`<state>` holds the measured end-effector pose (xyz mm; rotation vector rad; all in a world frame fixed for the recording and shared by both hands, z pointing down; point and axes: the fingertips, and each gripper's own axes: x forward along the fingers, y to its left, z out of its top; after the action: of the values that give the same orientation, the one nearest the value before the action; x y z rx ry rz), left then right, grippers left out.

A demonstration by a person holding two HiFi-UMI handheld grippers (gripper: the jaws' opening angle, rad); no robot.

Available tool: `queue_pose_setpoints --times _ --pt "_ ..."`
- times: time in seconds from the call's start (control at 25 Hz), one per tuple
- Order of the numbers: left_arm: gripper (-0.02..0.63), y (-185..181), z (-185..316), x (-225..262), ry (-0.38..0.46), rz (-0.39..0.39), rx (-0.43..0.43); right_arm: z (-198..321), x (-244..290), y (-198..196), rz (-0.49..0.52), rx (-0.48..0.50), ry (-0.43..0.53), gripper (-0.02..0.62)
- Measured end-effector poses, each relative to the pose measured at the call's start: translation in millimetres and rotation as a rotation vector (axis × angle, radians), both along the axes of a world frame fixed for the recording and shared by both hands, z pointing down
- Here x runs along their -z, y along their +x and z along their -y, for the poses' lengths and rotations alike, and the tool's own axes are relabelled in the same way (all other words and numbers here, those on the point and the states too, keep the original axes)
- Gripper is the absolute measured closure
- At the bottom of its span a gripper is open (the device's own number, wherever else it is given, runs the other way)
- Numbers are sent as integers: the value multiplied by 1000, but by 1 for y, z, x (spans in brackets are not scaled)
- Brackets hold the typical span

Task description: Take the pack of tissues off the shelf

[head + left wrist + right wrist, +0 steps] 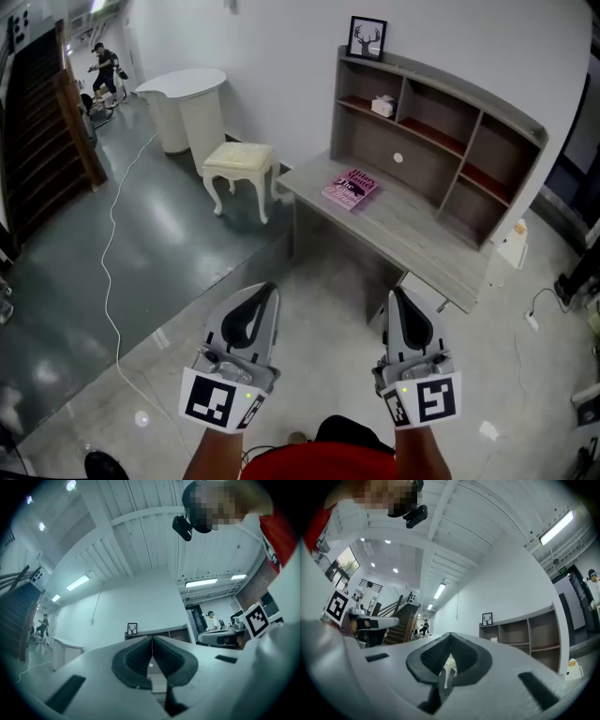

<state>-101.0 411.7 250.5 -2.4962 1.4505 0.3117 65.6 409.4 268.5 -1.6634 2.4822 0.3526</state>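
The pack of tissues is a small pale box in the upper left compartment of the grey shelf unit on the desk; it shows small and far in the right gripper view. My left gripper and right gripper are held low in front of me, far short of the desk. Both have their jaws closed together with nothing between them. In their own views the left gripper and right gripper point up toward the far wall.
A pink book lies on the desk. A framed deer picture stands atop the shelf. A white stool and a white round counter stand left of the desk. A cable runs across the floor. A person is far off at the left.
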Motion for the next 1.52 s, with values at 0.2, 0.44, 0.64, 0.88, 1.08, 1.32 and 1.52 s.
queue_pose_setpoints --times 0.2,0.44,0.64,0.88,1.08,1.32,1.52 --pt "597 -18 23 -15 -32 -11 2 23 -5 -15 -21 -5 -9 589" --pt "597 -33 82 -17 -4 1 20 86 -17 -21 -24 -26 -6 589" --pt "597 -33 165 -29 0 24 22 173 -30 -18 -36 -53 8 589" --pt "597 -37 304 -14 14 62 42 316 -29 -12 -49 -101 7 589" --pt "597 -24 414 -8 0 84 15 428 -26 0 -37 -135 -6 589" --pt "597 -8 510 -9 -15 61 -41 515 -17 14 -27 -193 -16 589" --pt "597 15 567 -9 -11 46 -131 565 -11 24 -45 -277 -12 583"
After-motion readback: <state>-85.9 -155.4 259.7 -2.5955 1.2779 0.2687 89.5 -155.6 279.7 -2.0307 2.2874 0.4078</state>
